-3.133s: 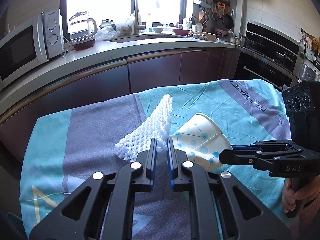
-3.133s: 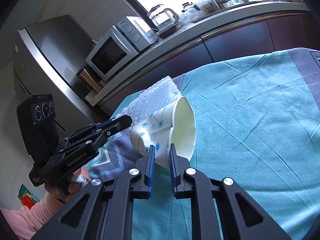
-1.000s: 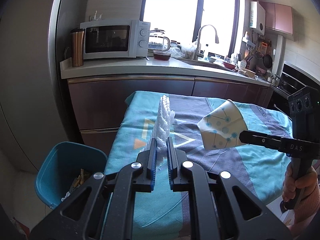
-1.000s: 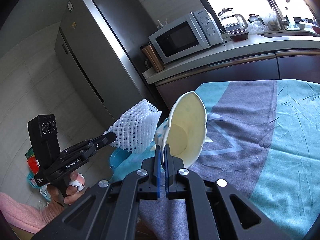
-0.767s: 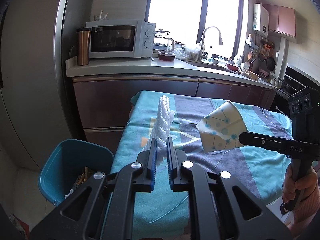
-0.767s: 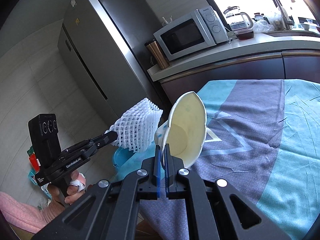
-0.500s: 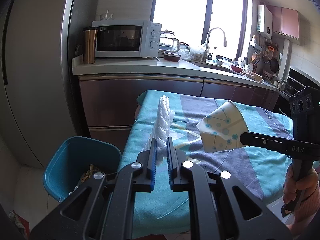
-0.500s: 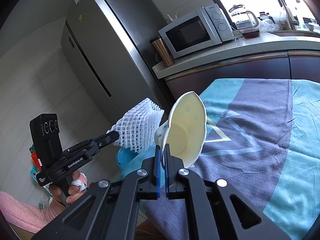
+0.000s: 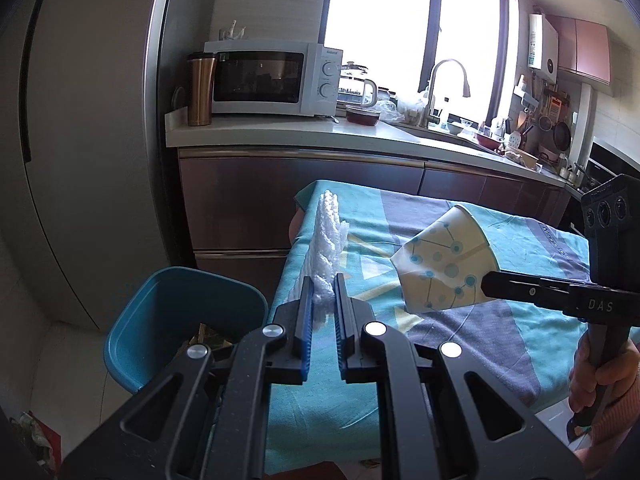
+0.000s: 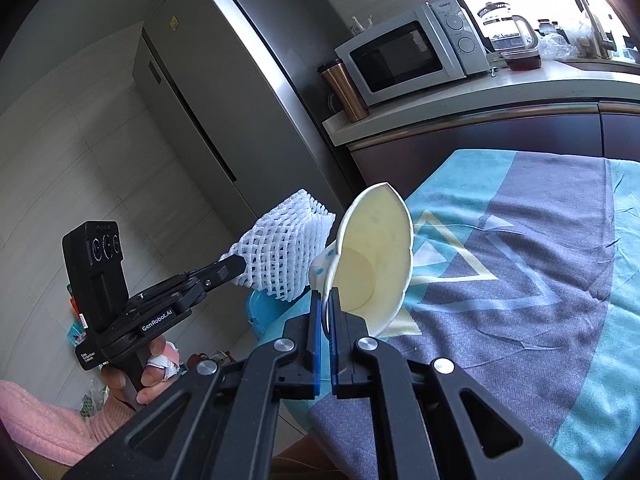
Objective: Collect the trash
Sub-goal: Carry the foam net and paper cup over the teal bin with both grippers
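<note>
My left gripper (image 9: 323, 292) is shut on a white foam net sleeve (image 9: 327, 240), which stands edge-on above the table's left end. From the right wrist view the same foam net (image 10: 286, 256) hangs in the air beyond the table edge. My right gripper (image 10: 327, 304) is shut on the crushed rim of a paper cup (image 10: 374, 256), cream inside with blue dots outside. In the left wrist view the paper cup (image 9: 444, 264) hangs over the cloth at the right. A blue trash bin (image 9: 160, 308) stands on the floor left of the table, with some trash inside.
The table wears a teal and grey cloth (image 9: 500, 344). Behind it runs a counter (image 9: 280, 136) with a microwave (image 9: 264, 78), a copper tumbler (image 9: 200, 88) and a sink tap. A tall fridge (image 10: 224, 92) stands left of the counter. A hand in a pink sleeve (image 10: 44, 420) holds the left gripper.
Both grippers have drifted left toward the table's end with their loads still held. The blue bin has slid rightward in the left wrist view and shows more fully.
</note>
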`<state>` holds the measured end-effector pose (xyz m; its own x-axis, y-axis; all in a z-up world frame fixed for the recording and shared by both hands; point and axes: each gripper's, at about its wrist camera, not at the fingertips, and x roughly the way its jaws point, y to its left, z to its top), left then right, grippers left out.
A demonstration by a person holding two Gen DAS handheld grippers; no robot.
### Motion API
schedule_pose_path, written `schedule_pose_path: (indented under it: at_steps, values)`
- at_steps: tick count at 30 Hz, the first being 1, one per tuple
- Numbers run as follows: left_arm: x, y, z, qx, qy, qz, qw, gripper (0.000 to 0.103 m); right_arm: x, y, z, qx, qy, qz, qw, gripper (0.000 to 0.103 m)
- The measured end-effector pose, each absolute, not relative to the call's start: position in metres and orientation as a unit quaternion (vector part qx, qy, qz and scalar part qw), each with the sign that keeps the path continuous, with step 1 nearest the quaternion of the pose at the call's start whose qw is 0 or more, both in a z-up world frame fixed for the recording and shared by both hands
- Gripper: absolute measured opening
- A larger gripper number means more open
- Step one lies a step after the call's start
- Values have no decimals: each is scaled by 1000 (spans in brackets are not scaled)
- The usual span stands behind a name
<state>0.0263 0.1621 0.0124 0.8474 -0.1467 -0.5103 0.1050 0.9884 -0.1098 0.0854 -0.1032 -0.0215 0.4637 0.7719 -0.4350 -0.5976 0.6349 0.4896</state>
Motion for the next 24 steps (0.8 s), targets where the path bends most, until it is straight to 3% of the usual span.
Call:
schedule_pose_path:
  at_steps: [24]
  values:
    - [23, 176, 11, -50, 268, -42, 961, 10, 89, -76, -25, 127, 332, 429, 831, 3]
